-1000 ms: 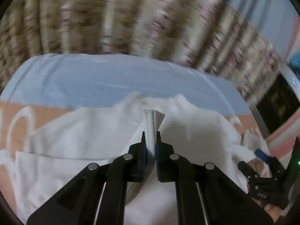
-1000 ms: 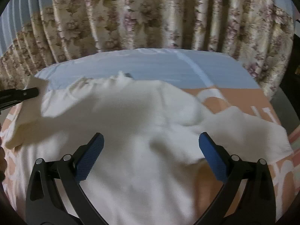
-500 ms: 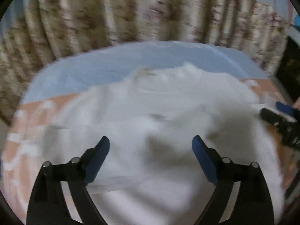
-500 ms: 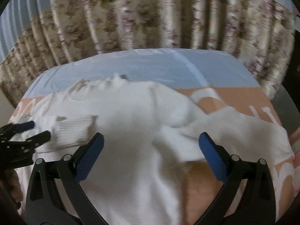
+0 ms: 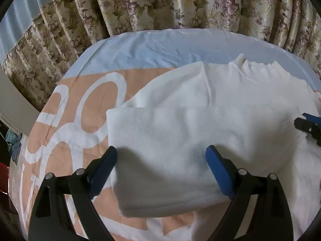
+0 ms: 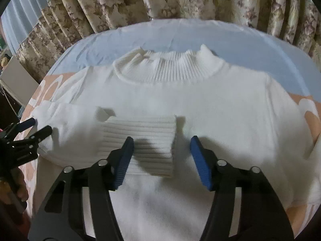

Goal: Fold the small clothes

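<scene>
Change since earlier: one second before, the left gripper (image 5: 160, 160) was pinched on a fold of the white sweater (image 6: 180, 100); it had since let go and spread wide, and the sleeve (image 5: 170, 150) it carried lay folded across the sweater's body.
Left gripper: released, its blue pads far apart and holding nothing. In its own view the sleeve lay beneath and between the fingers, the pads clear of the fabric, with its shadow on the cloth.
Right gripper (image 6: 162, 150): jaws closing, about half apart. The ribbed cuff (image 6: 140, 140) sat between them at 12 o'clock from the gripper; the left pad (image 6: 123, 160) overlapped the cuff's edge, though whether it touched the knit could not be told. The right pad stood apart from the cuff, over plain fabric.
Sweater: spread flat on the bed sheet (image 5: 80, 110), which was peach with white shapes near the viewer and pale blue toward 12 o'clock. Ribbed collar (image 6: 170, 68) at 12 o'clock, toward the floral curtain (image 6: 180, 0).
Only the right view showed: the collar's ribbing, the cuff, and the left gripper at 9 o'clock with a person's fingers (image 6: 21, 188) on its handle.
Only the left view showed: the sleeve's folded edge against the sheet's white shapes, and the right gripper's tips at 3 o'clock.
</scene>
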`<state>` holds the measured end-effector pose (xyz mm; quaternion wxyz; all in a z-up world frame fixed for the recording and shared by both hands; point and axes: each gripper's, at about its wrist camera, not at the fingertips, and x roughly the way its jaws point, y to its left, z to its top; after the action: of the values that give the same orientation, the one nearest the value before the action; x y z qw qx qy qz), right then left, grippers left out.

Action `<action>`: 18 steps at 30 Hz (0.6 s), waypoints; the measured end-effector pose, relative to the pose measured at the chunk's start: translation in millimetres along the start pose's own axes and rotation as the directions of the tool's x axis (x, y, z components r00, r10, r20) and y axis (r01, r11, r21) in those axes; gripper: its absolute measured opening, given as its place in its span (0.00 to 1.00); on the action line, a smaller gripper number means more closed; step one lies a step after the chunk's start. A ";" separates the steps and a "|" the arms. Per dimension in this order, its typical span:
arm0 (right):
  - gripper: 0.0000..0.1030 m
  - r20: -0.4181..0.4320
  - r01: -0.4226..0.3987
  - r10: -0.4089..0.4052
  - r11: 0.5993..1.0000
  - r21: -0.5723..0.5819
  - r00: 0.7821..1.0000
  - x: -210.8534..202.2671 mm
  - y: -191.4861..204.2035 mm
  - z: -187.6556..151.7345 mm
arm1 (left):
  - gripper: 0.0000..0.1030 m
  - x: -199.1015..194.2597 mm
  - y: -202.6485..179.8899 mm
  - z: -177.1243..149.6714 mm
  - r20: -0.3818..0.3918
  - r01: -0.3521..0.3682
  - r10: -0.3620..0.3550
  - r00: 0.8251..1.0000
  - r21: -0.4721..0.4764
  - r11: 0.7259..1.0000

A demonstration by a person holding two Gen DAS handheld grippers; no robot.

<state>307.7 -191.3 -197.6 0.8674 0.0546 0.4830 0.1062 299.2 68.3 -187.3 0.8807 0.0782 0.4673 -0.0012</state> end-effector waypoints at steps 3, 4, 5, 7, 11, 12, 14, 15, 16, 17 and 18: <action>0.26 0.000 0.002 -0.002 0.999 -0.036 1.000 -3.1 6.6 -2.8 | 0.88 0.4 -0.6 -1.1 0.006 -0.006 0.006 1.000 0.007 1.000; 0.21 0.001 0.007 -0.007 0.999 -0.048 1.000 -3.6 8.0 -3.4 | 0.88 0.6 -0.2 -0.5 0.006 -0.004 0.004 1.000 0.004 1.000; 0.15 0.007 0.010 -0.009 0.998 -0.059 1.000 -4.8 9.2 -3.5 | 0.88 -0.1 0.3 0.9 0.008 0.001 -0.001 1.000 -0.003 1.000; 0.13 0.027 0.009 -0.007 0.997 -0.082 1.000 -9.4 10.1 -3.3 | 0.88 -3.4 3.4 1.5 0.019 0.013 -0.012 1.000 -0.016 1.000; 0.12 0.144 0.050 -0.040 0.997 -0.063 0.989 -28.5 -2.8 8.5 | 0.88 -11.3 6.3 11.6 0.042 0.014 -0.012 0.999 -0.034 0.999; 0.12 0.177 0.069 -0.061 0.997 -0.037 0.982 -33.9 -10.4 11.6 | 0.88 -12.8 6.5 13.8 0.048 0.010 -0.008 0.999 -0.034 0.999; 0.12 0.232 0.124 -0.129 0.992 0.034 0.964 -43.6 -33.5 16.4 | 0.88 -13.5 3.6 19.1 0.059 0.007 -0.005 0.998 -0.029 1.000; 0.12 0.238 0.147 -0.158 0.987 0.064 0.958 -46.0 -43.5 16.9 | 0.88 -12.4 1.6 21.2 0.058 0.005 -0.004 0.998 -0.027 1.000; 0.12 0.222 0.171 -0.192 0.979 0.111 0.956 -47.5 -60.4 15.8 | 0.88 -9.9 -2.0 24.4 0.055 0.002 -0.001 0.998 -0.022 1.000; 0.12 0.200 0.174 -0.200 0.975 0.140 0.959 -47.2 -70.7 13.3 | 0.88 -7.7 -4.0 26.5 0.053 0.004 -0.003 0.999 -0.019 1.000; 0.12 0.171 0.174 -0.202 0.971 0.166 0.964 -46.0 -80.3 9.9 | 0.88 -4.0 -6.3 29.0 0.048 0.007 -0.006 0.999 -0.015 1.000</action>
<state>303.2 -280.1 -170.3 0.9084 0.0833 0.4092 -0.0189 320.4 57.8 -168.9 0.8922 0.0701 0.4462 -0.0026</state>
